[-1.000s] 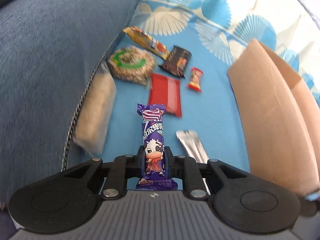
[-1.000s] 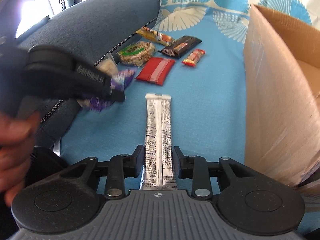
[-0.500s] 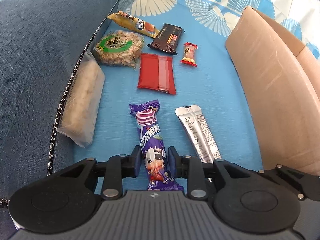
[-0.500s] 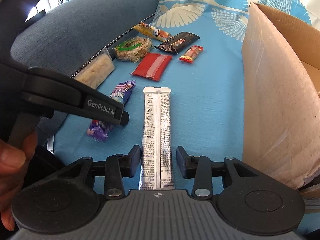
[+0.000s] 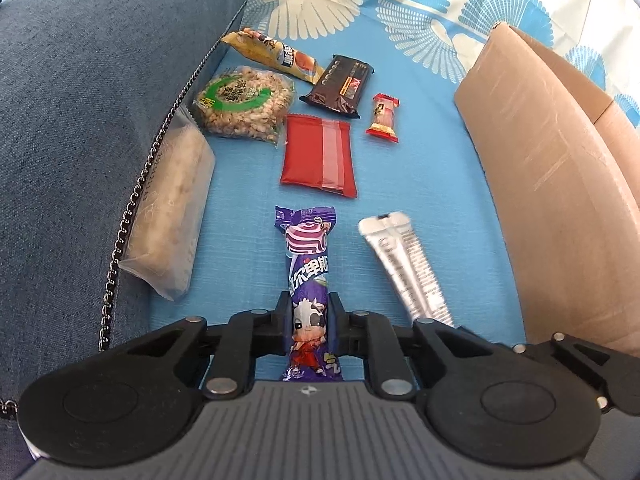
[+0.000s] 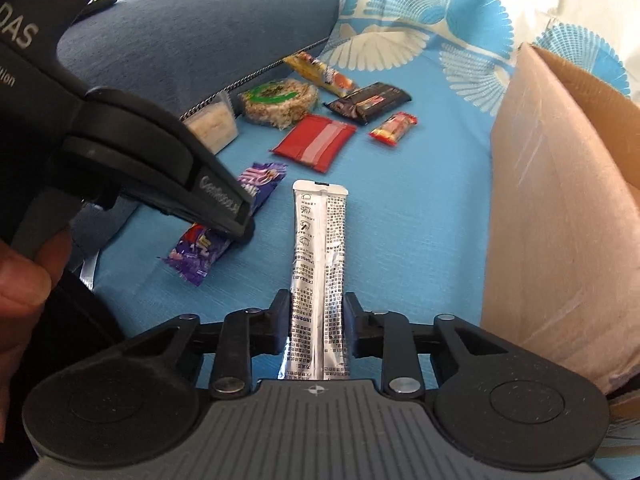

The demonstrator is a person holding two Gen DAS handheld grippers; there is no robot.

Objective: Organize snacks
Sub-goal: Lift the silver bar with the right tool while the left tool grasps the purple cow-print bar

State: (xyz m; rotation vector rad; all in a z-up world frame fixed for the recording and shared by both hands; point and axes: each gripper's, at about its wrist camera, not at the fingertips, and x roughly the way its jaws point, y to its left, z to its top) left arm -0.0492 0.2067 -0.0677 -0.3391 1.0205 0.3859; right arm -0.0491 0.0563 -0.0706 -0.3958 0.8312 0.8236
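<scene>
Left gripper [image 5: 308, 330]: its jaws are closing and its pads are pressing on both sides of the purple candy wrapper [image 5: 308, 280], near the wrapper's lower end.
Right gripper [image 6: 316, 322]: its jaws are closing around the silver stick sachet [image 6: 318, 264]; the pads are standing just off the sachet's edges, with narrow slits of blue showing on both sides.
Purple candy wrapper: it is lying lengthwise on the blue patterned cloth [image 5: 420, 184], left of the cardboard box [image 5: 560, 184] and well apart from it.
Silver stick sachet: it is lying between the purple wrapper and the cardboard box, nearer the box.
Red packet [image 5: 318, 156]: it is lying flat beyond the purple wrapper, left of the box.
Small red candy [image 5: 383, 118]: it is sitting between the red packet and the box.
Dark brown bar [image 5: 338, 84], yellow bar [image 5: 276, 56], round rice cake pack [image 5: 242, 104] and clear pale pack [image 5: 170, 216]: they are lying farther left of the box, along the blue-grey cushion [image 5: 88, 92].
Person's hand [image 6: 20, 280]: it is holding the left gripper's handle.
</scene>
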